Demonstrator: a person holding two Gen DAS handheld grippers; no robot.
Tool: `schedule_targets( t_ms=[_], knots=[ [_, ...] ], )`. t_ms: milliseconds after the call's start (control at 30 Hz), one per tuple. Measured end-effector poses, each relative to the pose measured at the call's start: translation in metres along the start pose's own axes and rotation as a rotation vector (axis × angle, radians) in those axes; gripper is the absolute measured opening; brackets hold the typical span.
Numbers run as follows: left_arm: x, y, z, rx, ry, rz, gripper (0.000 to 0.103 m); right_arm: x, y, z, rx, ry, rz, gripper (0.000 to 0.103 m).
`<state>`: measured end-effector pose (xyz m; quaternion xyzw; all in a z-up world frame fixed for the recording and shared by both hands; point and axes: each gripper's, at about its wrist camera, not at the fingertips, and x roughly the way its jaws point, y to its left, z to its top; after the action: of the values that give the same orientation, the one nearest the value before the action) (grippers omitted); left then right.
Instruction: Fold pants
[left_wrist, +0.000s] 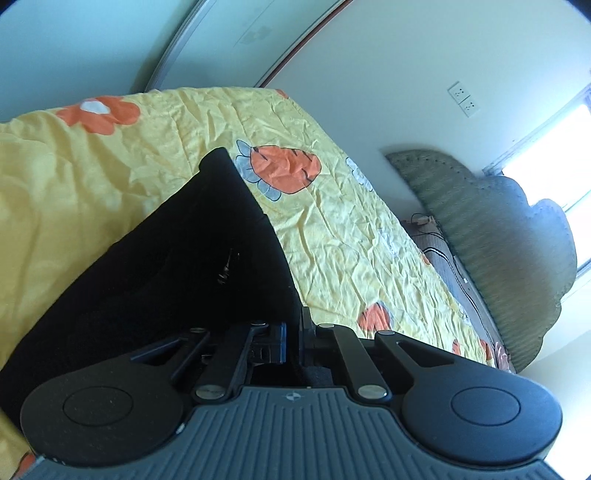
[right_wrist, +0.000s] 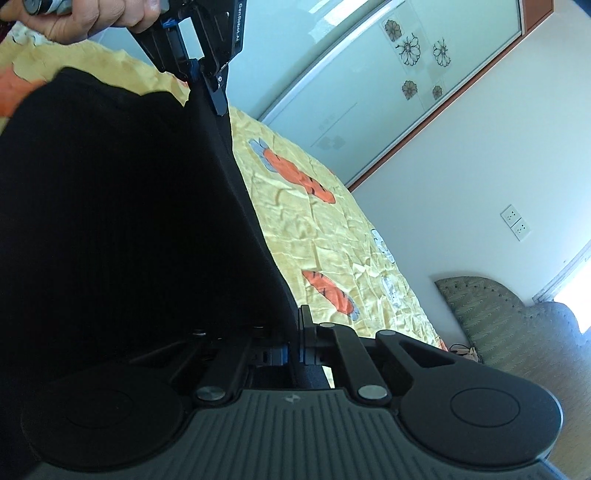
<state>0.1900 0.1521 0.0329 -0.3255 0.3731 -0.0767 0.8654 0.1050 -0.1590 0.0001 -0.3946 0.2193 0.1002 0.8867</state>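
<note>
Both tools are clamped on the black pants (left_wrist: 173, 258), which hang stretched between them above the bed. The left tool (left_wrist: 293, 332) has its two fingers pressed together on an edge of the dark cloth, and from there the fabric runs away in a broad wedge toward the far end of the bedspread (left_wrist: 332, 229). In the right wrist view the right tool (right_wrist: 297, 334) is likewise pinched tight on the cloth, its fingers closed with the fabric's edge caught between them. Farther off in that same view, the left tool (right_wrist: 218, 99) points downward, nipping the far upper corner of the pants (right_wrist: 122, 221), with the person's hand (right_wrist: 88, 16) wrapped around its handle. The edge between the two tools is pulled into a straight line, and the rest of the cloth falls away to the left.

The bedspread is yellow, crumpled, printed with orange carrots and flowers. At the right end of the bed stands a padded green headboard (left_wrist: 491, 240). On the pale wall sits a double socket (right_wrist: 515, 222), and a frosted sliding door with flower decals (right_wrist: 406, 74) closes the far side of the room.
</note>
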Motion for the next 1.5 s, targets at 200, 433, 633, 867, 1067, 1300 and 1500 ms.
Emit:
schedule_targets(
  t_ms=[200,433,633,867,1067,1300,1500],
  knots=[
    [-0.044,0.010,-0.030,0.050,-0.022,0.001,0.006,-0.031,0.014,0.003,0.043,-0.013,0.018,0.005],
    [-0.068,0.031,-0.060,0.047,0.018,0.032,0.006,-0.067,0.049,0.001,0.036,0.015,0.060,0.005],
    [-0.067,0.058,-0.076,0.000,0.056,0.076,0.006,-0.074,0.062,-0.005,0.063,0.034,0.103,0.005],
    [-0.068,0.058,-0.083,0.035,0.020,0.109,0.006,-0.073,0.077,-0.004,0.074,0.048,0.126,0.005],
    [-0.066,0.058,-0.081,0.057,0.009,0.145,0.006,-0.074,0.084,0.003,0.084,0.048,0.141,0.005],
    [-0.065,0.056,-0.083,0.080,0.001,0.162,0.006,-0.076,0.088,0.007,0.086,0.061,0.143,0.005],
    [-0.061,0.056,-0.084,0.111,0.007,0.204,0.018,-0.073,0.090,0.003,0.117,0.066,0.147,0.005]
  ],
)
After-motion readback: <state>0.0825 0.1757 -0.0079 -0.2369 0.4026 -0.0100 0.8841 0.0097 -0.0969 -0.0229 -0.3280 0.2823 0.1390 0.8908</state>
